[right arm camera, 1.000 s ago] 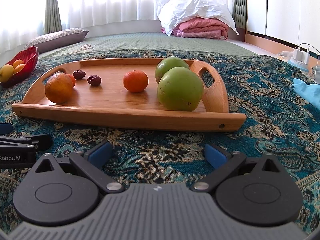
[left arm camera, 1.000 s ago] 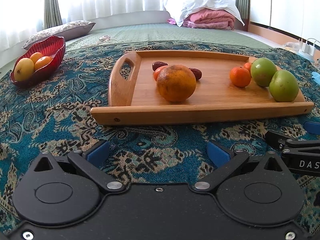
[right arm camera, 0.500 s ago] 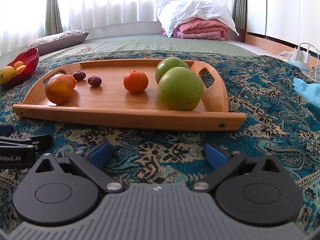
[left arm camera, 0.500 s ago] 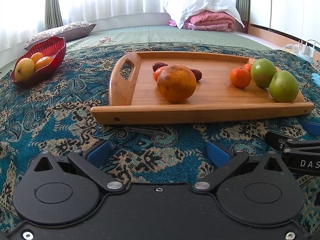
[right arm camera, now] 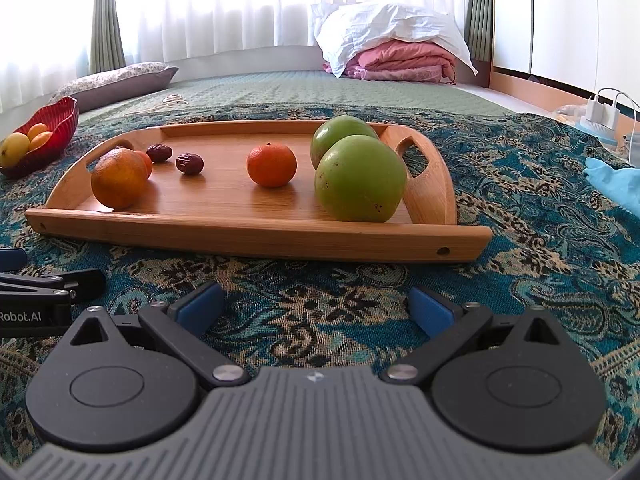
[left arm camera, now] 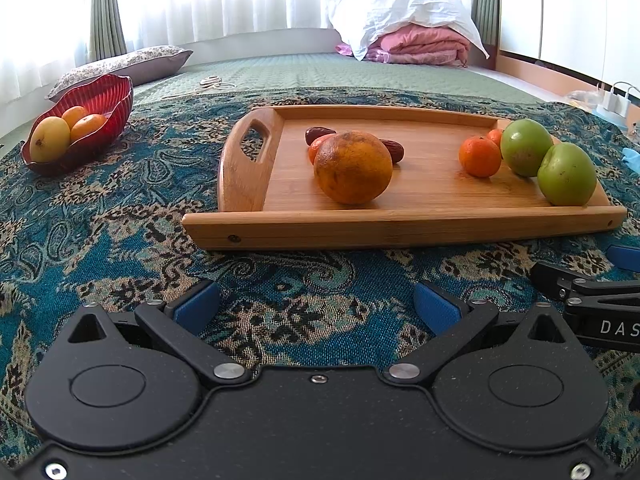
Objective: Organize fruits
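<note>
Covering the bed (right arm camera: 320,88) is a teal patterned cloth (left arm camera: 100,216), with curtains (right arm camera: 224,4) and folded bedding (right arm camera: 400,56) behind; on the cloth sits a wooden tray (right arm camera: 256,232) holding two green fruits (right arm camera: 360,178), a large orange (left arm camera: 353,167), small mandarins (right arm camera: 272,165) and dates (right arm camera: 189,163); a red bowl (left arm camera: 104,96) of fruit stands well left; left gripper (left arm camera: 316,304) and right gripper (right arm camera: 316,308) hover before the tray, jaws wide apart, empty.

One tray (left arm camera: 248,168), two green apples (right arm camera: 360,178), two dates (right arm camera: 190,163), one red bowl (left arm camera: 104,100).
</note>
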`<action>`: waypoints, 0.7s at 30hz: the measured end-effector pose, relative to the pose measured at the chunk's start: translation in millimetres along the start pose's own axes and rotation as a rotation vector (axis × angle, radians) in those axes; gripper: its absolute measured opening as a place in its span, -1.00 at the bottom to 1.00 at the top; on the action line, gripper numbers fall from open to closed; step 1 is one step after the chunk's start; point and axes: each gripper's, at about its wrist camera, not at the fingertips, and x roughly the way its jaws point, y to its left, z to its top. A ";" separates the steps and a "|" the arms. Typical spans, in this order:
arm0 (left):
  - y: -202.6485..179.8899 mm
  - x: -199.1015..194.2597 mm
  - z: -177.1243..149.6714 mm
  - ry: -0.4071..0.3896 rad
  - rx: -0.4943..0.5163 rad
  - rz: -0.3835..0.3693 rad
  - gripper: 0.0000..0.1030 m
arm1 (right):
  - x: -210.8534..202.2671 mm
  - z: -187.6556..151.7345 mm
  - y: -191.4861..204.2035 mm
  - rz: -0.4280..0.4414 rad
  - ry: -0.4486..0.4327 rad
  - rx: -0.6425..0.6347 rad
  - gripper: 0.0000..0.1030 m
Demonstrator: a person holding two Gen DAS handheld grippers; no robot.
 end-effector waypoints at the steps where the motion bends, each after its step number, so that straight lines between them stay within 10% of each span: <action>1: 0.0 0.0 0.1 0.000 0.000 0.000 1.00 | -0.1 -0.1 -0.2 0.000 0.000 0.000 1.00; 21: 0.4 -1.4 -0.4 -0.006 -0.006 -0.004 1.00 | -0.4 -0.4 0.0 0.000 -0.001 0.000 1.00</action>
